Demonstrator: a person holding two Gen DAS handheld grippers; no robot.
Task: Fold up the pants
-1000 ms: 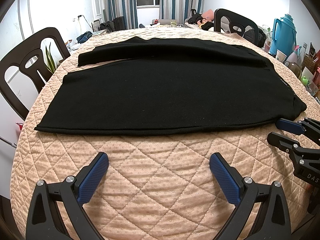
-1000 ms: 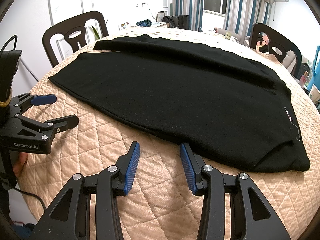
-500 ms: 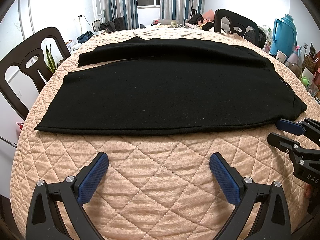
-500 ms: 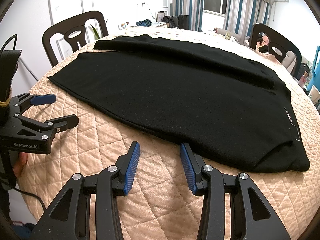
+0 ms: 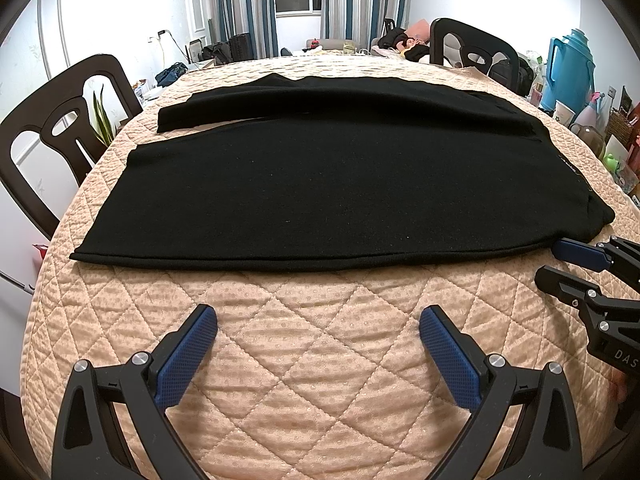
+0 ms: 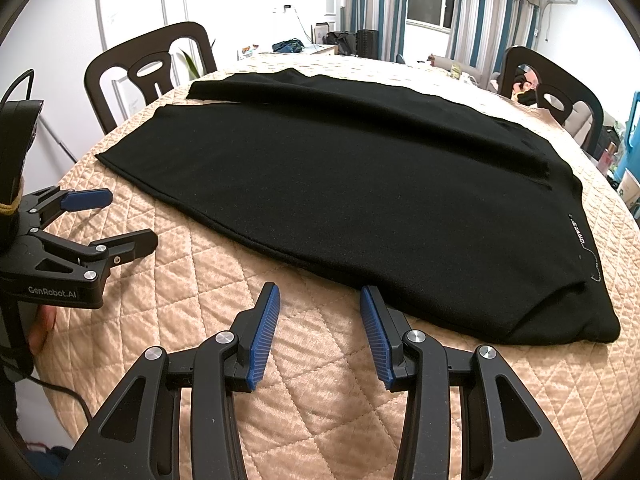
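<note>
Left gripper (image 5: 318,322): we see black arms with rounded rivets and blue, fine-dotted pads; the fingers stand wide apart with only bare quilt between them, short of the pants' hem.
Right gripper (image 6: 320,300): same black frame, blue ribbed pads (image 6: 264,334); the fingers stand apart, nothing between them, the tips just beside the pants' near edge without touching it that we can tell.
Quilt (image 5: 320,380): peach cloth, stitched in diamonds with a faint dotted weave, covering a round table and curving down at the rim.
Pants (image 5: 320,184): black, matte, soft knit with a slightly fuzzy face; we see them lying flat across the middle of the quilt, legs side by side toward the left, waist toward the right. The near leg is broad and smooth with a straight hemmed edge; the far leg shows as a narrower band behind it.
Label (image 6: 576,234): small pale lettering near the waist, with a loose thread below it.
Chairs (image 5: 52,140): dark, glossy, curved backs with cut-out openings, at the table's far sides.
Jug (image 5: 570,68): teal plastic, tall, at the far right.
Curtains (image 5: 256,4): striped blue and grey, flanking a window.
</note>
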